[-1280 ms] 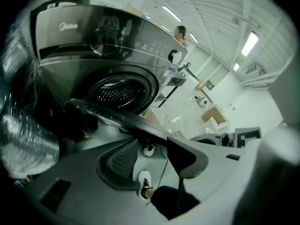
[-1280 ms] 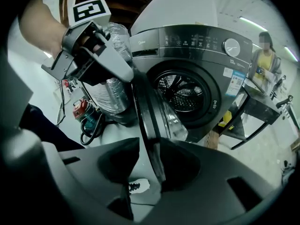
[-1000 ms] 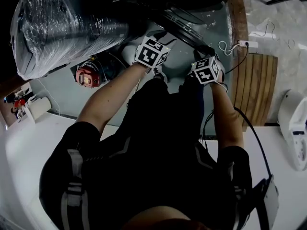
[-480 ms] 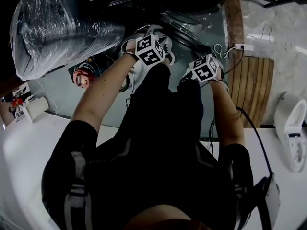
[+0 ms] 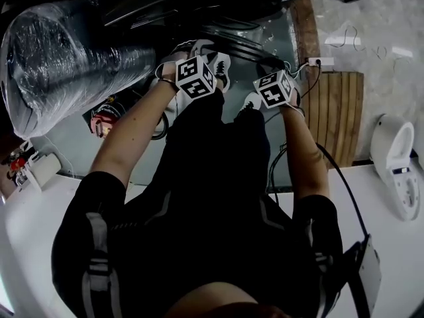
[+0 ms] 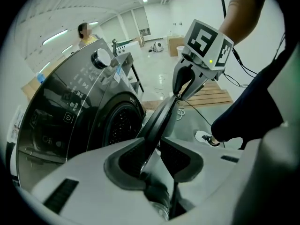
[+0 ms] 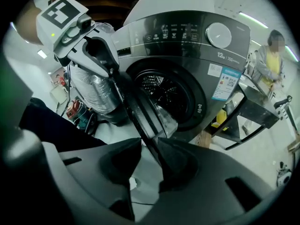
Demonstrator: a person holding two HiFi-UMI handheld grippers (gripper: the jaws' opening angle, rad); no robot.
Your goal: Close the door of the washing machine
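The dark washing machine (image 7: 187, 32) stands with its drum (image 7: 164, 95) showing and its round door (image 7: 140, 111) swung out, edge-on to both gripper views. In the left gripper view the door rim (image 6: 161, 118) runs down between the jaws of my left gripper (image 6: 152, 142), which have just been closing and now pinch it. My right gripper (image 7: 146, 146) holds the same rim farther along; its jaws have also just been closing. Each gripper shows in the other's view: the right gripper (image 6: 182, 93) and the left gripper (image 7: 110, 71). From the head view both grippers' cubes (image 5: 194, 77) sit side by side at the door (image 5: 245, 42).
A large plastic-wrapped bundle (image 5: 59, 58) lies left of the machine, with a red tool (image 5: 99, 121) on the floor below it. A wooden pallet (image 5: 338, 111) and a power strip (image 5: 322, 62) lie at the right. A person (image 7: 272, 55) stands beyond the machine.
Both hands have moved up the picture toward the machine. The left gripper has rolled, its cube now showing a different face, and sits closer to the right one.
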